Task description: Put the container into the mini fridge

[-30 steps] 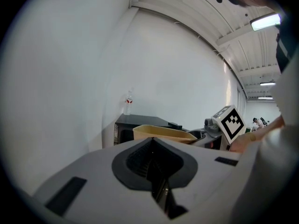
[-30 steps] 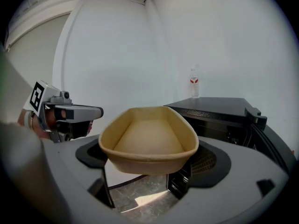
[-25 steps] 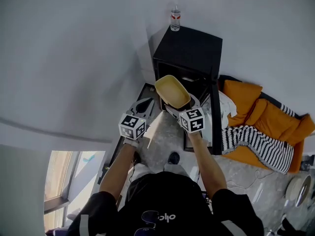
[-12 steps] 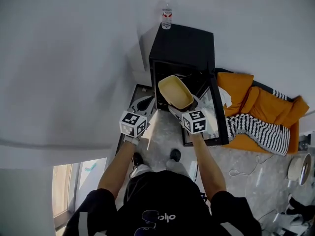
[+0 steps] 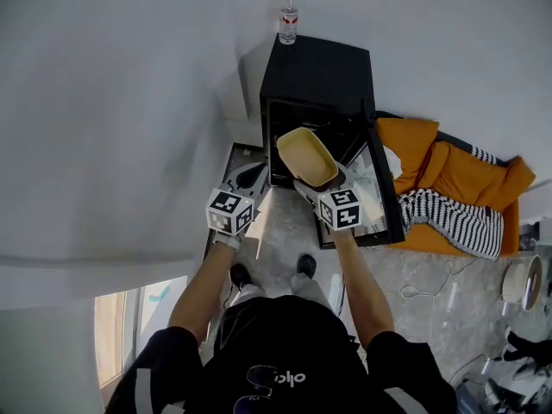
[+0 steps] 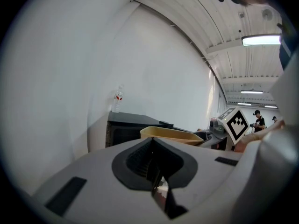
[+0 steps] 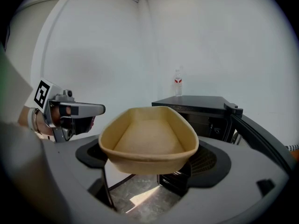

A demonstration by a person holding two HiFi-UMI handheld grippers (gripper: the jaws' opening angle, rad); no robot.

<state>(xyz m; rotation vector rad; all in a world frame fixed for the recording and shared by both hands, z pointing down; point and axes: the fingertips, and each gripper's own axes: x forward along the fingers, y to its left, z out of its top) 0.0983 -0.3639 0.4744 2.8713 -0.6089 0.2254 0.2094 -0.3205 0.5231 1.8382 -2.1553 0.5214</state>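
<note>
Container (image 5: 306, 156), the tan oval tray, is up in the air right at the mouth of the black mini fridge (image 5: 323, 76), whose door (image 5: 382, 198) hangs open to the right. The right gripper (image 5: 321, 182) has its fingers clamped on the near end, one on each side wall, and the rest of the tray juts out past them toward the opening. The left gripper (image 5: 248, 182) hovers just beside it, fingers pressed together on nothing. A water bottle (image 5: 288, 21) stands on the fridge's back corner.
</note>
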